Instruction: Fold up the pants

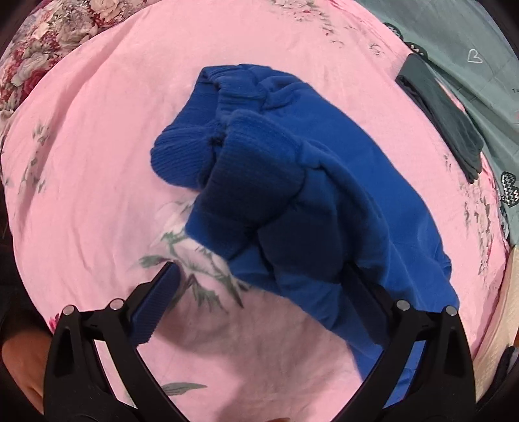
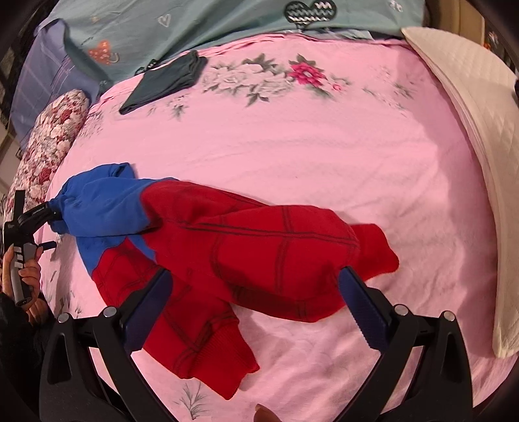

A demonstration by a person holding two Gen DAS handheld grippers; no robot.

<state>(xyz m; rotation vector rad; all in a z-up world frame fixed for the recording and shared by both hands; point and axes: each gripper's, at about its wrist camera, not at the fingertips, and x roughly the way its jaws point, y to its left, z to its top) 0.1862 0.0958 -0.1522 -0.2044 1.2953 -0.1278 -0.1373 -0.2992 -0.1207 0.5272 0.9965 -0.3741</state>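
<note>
Our left gripper point(image 1: 259, 285): jaws spread wide, nothing clamped; blue end of pants point(image 1: 292, 181) bunched between and beyond fingers, draped over right finger at 4 o'clock. Our right gripper point(image 2: 256, 289): jaws released wide, red pant legs point(image 2: 253, 253) lying across gap, fabric covering right fingertip. Pants sprawl on pink floral sheet point(image 2: 292, 155), blue end at 9 o'clock. Around: dark folded garment point(image 2: 165, 81) at 11 o'clock, cream folded blanket point(image 2: 467, 136) at 2 o'clock, floral pillow point(image 2: 52, 142) at 10 o'clock, teal heart-print bedding point(image 2: 194, 22) at 12.
</note>
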